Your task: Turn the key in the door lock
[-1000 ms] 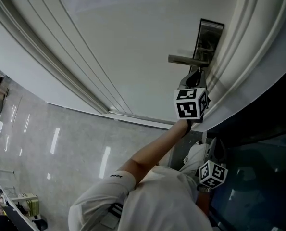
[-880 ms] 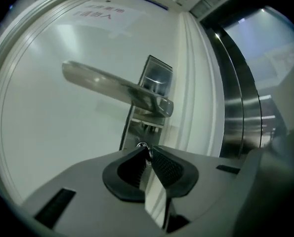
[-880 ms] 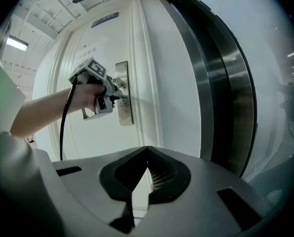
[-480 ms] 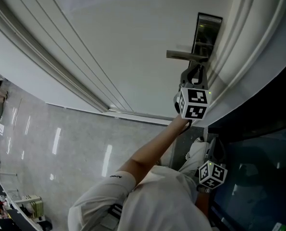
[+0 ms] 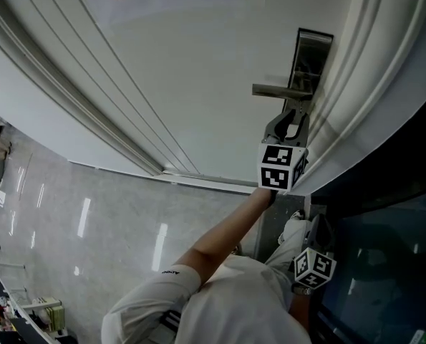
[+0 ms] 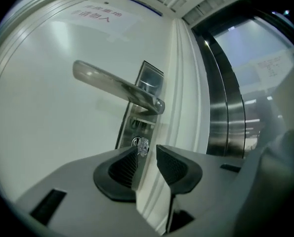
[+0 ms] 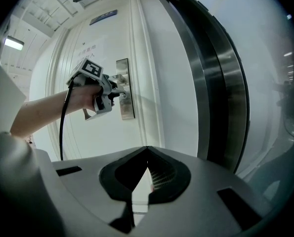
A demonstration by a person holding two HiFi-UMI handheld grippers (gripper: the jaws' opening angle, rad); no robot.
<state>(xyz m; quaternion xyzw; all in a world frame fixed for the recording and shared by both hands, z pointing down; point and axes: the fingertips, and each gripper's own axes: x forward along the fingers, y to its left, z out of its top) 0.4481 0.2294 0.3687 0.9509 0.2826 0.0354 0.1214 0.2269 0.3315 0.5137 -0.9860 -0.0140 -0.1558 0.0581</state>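
You're at the white door [image 5: 184, 63], working the lock plate [image 6: 150, 75] under the handle [image 6: 107, 83]. Your left tongs [image 6: 147, 150] are opening, and the key [image 6: 143, 146] sits in the keyhole between the pads with no squeeze on it. Your right tongs [image 7: 147, 152] hang closed and empty, well away from the lock. This looks like a release or a re-grip, though the key's too blurry to read its angle. Next you'd need to close squarely on the key's head before twisting.

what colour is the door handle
The handle is silver, a dull metallic grey. It shows best in the left gripper view.
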